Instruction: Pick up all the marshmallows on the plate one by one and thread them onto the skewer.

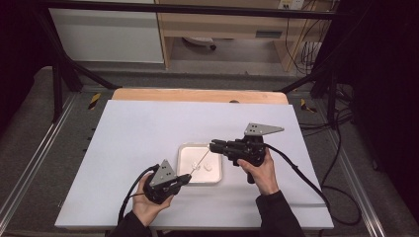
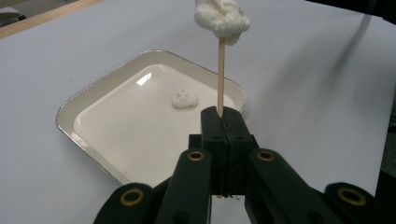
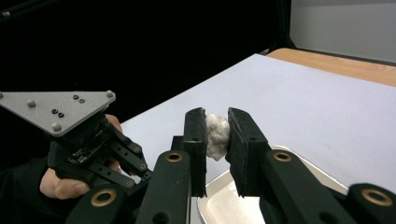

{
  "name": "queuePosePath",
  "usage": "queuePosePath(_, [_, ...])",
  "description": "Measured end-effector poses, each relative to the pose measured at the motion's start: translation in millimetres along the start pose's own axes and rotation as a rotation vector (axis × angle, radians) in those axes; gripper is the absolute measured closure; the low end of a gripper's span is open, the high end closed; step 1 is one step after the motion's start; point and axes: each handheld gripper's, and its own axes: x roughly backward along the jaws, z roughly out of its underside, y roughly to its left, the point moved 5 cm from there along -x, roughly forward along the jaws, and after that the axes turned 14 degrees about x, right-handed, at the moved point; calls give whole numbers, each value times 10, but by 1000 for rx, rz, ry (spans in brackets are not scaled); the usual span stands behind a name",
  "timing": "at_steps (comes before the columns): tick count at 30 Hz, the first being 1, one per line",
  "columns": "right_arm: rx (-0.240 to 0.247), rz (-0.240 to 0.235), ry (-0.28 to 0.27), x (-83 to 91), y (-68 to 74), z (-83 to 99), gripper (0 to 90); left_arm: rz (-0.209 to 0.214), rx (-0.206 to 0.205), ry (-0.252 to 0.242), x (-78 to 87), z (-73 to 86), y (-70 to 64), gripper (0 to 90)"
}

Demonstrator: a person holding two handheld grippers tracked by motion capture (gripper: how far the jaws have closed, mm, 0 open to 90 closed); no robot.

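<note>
white lump [image 3: 217, 135] squeezed inside right hand-held gripper [image 3: 217, 140], above tray [image 3: 219, 207]

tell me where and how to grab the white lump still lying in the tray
Take the white lump across its middle, coming straight down from above. It lies low and loose on the flat floor of the tray, apart from the raised rim, so a sideways approach would likely meet the wall first. It looks soft, so close gently. The right gripper already pinches a similar lump; the left gripper holds the stick.

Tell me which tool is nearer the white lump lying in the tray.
Left. The left tool, clamping a skewer, sits at the tray's near edge, beside the lump. The right tool hovers above the tray's far side, pinching another lump.
</note>
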Motion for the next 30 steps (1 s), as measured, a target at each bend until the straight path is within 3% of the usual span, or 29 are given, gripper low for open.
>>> queuePosePath(11, [4, -26, 39, -33, 48, 58, 798, -28, -36, 10, -10, 19, -4, 893])
queuePosePath(23, [12, -28, 33, -89, 98, 103, 812, -35, -33, 7, -14, 33, -2, 893])
queuePosePath(30, [20, -21, 59, -96, 118, 134, 815, -43, -37, 13, -21, 41, -2, 894])
